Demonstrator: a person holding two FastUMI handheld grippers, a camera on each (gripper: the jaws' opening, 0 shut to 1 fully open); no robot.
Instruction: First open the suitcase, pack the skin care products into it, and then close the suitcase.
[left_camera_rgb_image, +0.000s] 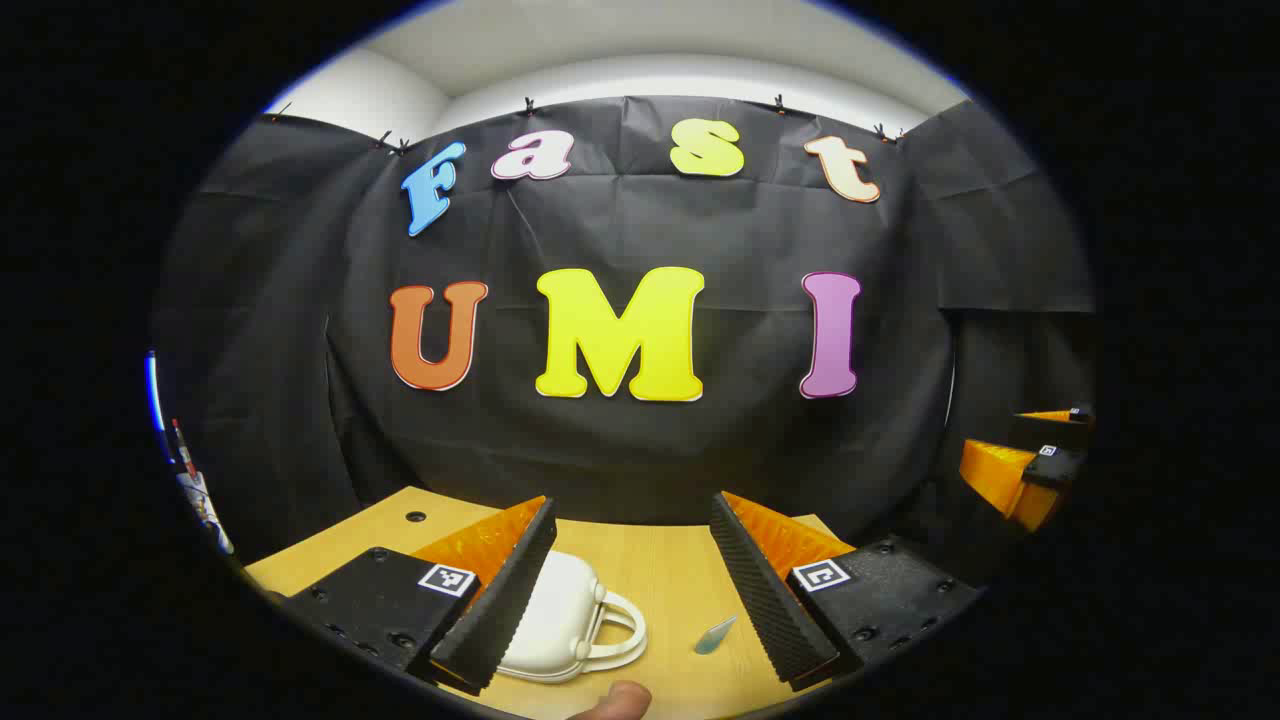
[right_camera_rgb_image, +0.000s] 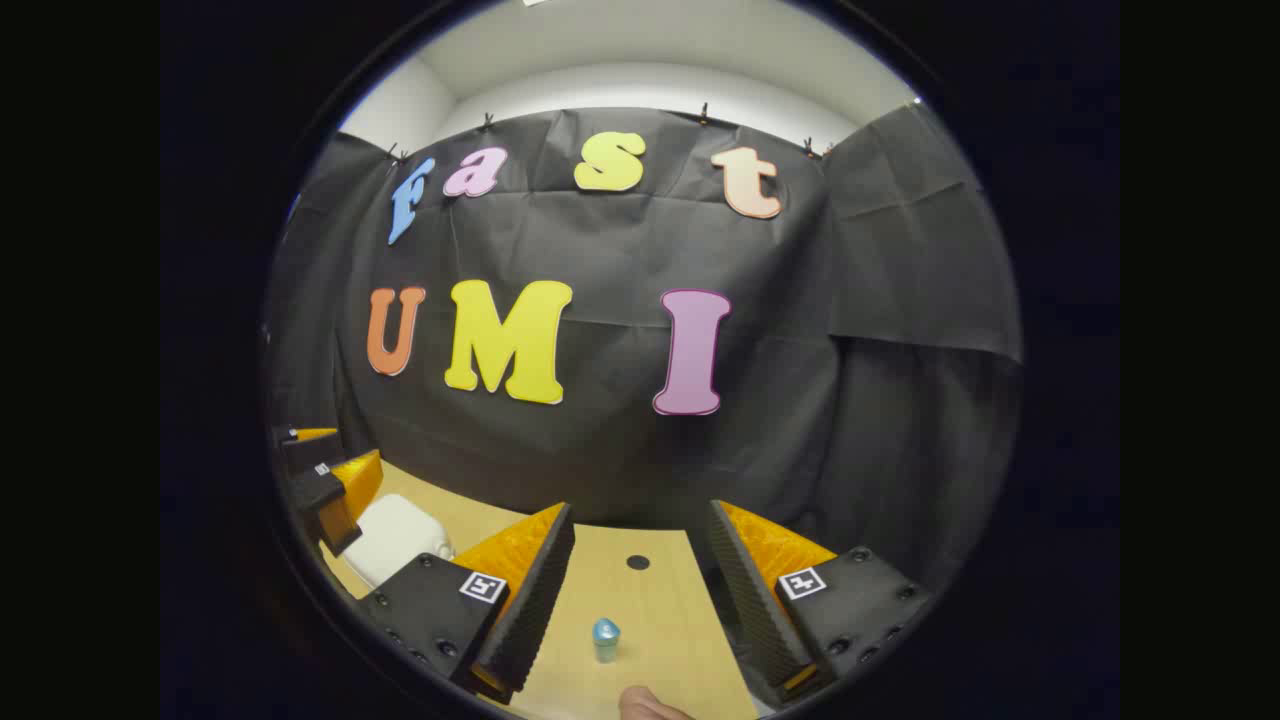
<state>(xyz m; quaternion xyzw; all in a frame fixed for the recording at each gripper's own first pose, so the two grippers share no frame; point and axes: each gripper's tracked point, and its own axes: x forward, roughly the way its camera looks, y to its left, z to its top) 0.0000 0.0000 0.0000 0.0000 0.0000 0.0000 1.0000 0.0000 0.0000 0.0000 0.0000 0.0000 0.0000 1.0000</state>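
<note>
While the left gripper (left_camera_rgb_image: 640, 600) hangs spread over the table (left_camera_rgb_image: 660, 565), the white suitcase (left_camera_rgb_image: 565, 620) lies closed by its left finger, small bottle (left_camera_rgb_image: 715, 635) by its right | right gripper (right_camera_rgb_image: 640, 610) agape, bottle (right_camera_rgb_image: 605, 640) standing between jaws, untouched, suitcase (right_camera_rgb_image: 395, 540) far left.

Partly covered in the left gripper view: white suitcase (left_camera_rgb_image: 570, 615), its left side behind a finger (left_camera_rgb_image: 500, 600) of the left gripper (left_camera_rgb_image: 640, 610). Cut off at the bottom edge: fingertip of a hand (left_camera_rgb_image: 618, 702) (no more than that). Too small to identify: pale blue skin care item (left_camera_rgb_image: 715, 634) on the tabletop (left_camera_rgb_image: 660, 570). In the right gripper view, suitcase (right_camera_rgb_image: 395, 540) again half hidden behind both grippers.
</note>
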